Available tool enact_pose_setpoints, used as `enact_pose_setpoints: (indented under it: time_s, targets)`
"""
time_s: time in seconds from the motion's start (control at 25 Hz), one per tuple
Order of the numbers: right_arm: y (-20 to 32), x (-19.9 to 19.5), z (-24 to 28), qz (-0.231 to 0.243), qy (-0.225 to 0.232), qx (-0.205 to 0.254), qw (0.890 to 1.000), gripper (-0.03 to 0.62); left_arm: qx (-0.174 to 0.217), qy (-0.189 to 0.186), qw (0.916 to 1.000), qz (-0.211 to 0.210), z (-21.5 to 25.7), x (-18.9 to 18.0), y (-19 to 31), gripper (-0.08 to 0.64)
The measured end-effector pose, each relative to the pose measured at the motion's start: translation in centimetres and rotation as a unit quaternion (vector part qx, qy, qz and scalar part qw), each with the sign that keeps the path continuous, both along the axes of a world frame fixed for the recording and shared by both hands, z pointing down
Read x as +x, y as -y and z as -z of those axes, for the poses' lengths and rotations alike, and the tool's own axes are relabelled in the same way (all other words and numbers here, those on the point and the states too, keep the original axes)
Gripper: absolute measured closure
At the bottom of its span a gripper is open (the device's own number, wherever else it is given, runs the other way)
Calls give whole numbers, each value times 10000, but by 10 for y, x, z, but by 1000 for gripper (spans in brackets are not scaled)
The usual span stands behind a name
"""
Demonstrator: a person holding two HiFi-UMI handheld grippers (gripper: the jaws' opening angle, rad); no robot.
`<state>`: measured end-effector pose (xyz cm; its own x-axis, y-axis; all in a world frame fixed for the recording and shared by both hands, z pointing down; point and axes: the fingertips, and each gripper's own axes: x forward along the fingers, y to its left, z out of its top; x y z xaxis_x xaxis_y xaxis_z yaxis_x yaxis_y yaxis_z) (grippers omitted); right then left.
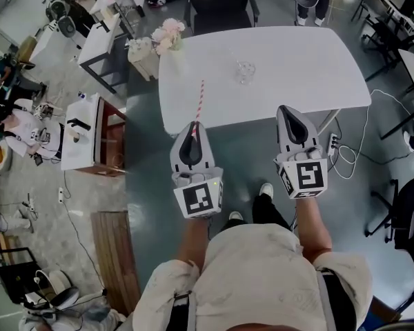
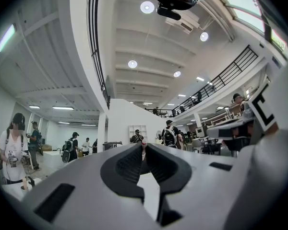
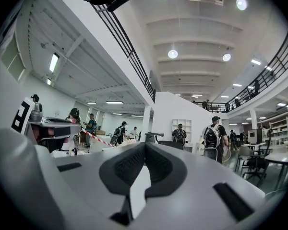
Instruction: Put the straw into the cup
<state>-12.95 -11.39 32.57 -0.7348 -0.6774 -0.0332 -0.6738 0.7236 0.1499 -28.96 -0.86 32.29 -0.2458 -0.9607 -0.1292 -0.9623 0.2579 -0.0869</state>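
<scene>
A red-and-white striped straw [image 1: 199, 101] pokes out over the near left part of the white table [image 1: 297, 67], its near end pinched in my left gripper [image 1: 194, 125], which is shut on it. In the left gripper view the straw [image 2: 143, 146] shows as a thin pink strip between the closed jaws. A clear glass cup [image 1: 245, 72] stands upright on the table, further back and to the right of the straw's tip. My right gripper [image 1: 286, 109] hangs at the table's near edge, shut, nothing in it. From the right gripper view [image 3: 145, 146] the straw [image 3: 98, 137] shows at left.
A vase of pale flowers [image 1: 167, 36] stands at the table's back left corner. A dark chair [image 1: 221, 5] sits behind the table. A power strip and cables [image 1: 333, 145] lie on the floor at right. A white cabinet [image 1: 83, 133] stands to the left.
</scene>
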Motion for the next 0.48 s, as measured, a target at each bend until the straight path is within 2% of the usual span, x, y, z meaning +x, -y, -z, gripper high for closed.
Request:
enact_pose_setpoints:
  time_s: [0.12,0.32,0.48]
  targets:
    - [28,3,-4,27,59,-30,10000,591,-40,35,10000,-9,-3,5,29,535]
    - [87,12,-4,8,201,-40,9998,591,-114,-139,9997,-189,-3,17,92,535]
    - [136,32,-8,-3,340,-127,9993,591,-213,-62,9996,-200,-2,38,142,535]
